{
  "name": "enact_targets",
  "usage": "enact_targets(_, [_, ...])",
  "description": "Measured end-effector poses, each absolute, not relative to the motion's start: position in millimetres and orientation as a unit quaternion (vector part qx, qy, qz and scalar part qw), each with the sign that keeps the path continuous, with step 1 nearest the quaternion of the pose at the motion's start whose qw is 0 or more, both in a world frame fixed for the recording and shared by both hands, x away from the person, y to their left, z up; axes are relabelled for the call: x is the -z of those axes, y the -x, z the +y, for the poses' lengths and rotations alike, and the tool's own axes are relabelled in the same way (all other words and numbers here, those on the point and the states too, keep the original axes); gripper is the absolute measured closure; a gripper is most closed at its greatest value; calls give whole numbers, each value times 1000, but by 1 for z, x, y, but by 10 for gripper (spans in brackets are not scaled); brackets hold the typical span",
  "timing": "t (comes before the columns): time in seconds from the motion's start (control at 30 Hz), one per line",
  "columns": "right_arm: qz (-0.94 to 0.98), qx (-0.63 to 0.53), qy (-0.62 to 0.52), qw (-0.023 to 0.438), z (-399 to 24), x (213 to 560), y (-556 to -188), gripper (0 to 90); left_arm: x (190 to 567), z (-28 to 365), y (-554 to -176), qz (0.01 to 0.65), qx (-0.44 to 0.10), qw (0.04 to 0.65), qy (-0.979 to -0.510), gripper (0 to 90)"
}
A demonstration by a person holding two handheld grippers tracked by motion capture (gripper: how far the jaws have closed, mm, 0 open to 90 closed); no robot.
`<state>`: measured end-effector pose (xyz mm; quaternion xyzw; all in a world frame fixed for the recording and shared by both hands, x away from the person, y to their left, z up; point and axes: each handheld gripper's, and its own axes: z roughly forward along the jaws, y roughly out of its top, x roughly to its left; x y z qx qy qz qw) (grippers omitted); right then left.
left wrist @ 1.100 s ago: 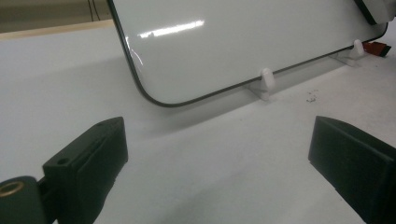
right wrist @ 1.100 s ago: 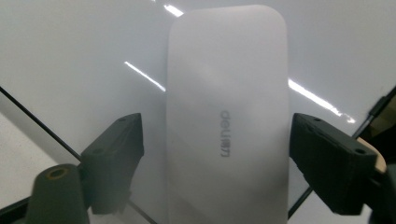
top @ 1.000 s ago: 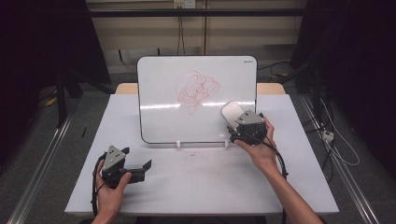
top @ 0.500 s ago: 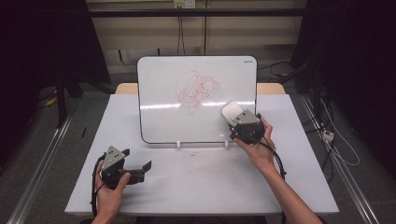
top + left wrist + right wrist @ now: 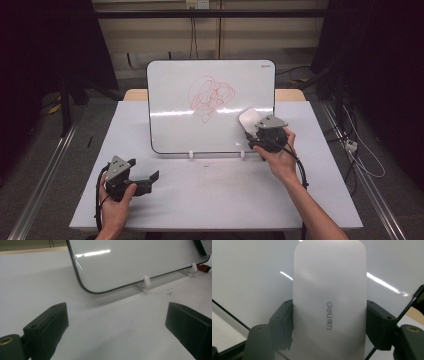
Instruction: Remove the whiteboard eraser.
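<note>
1. My right hand-held gripper is up against the lower right part of the whiteboard, and it has a white eraser clamped between its jaws.
2. In the right gripper view the eraser stands tall between the two black jaws, pads pressing on both of its long sides; the jaws have just been closing onto it, and grey lettering runs down its face.
3. The eraser lies against the board's white surface, below and to the right of the red scribble, apart from the red lines.
4. The whiteboard stands tilted back on two small white feet in the middle of the desk.
5. My left hand-held gripper sits low on the near left of the desk, well apart from the board, jaws pointing to the right.
6. In the left gripper view its jaws stand wide with nothing between them, just bare desk, and the board's rounded lower corner is ahead.
7. A few tiny specks lie on the desk just in front of the board's feet.
</note>
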<state>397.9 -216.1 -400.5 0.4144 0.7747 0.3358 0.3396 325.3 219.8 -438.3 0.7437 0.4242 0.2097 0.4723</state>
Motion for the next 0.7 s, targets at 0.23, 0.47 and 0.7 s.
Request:
enact_targets(0.23, [772,-357,-419,318,-220,400,-397,318,438,220,-324,418,-219,466,-748,47])
enact_targets(0.47, [767,-375,-401,331,-216,389,-388,318,438,221,-323,419,-221,465,-748,47])
enact_targets(0.7, [759,-391,-388,345,-214,380,-383,318,437,225,-325,426,-216,473,-741,47])
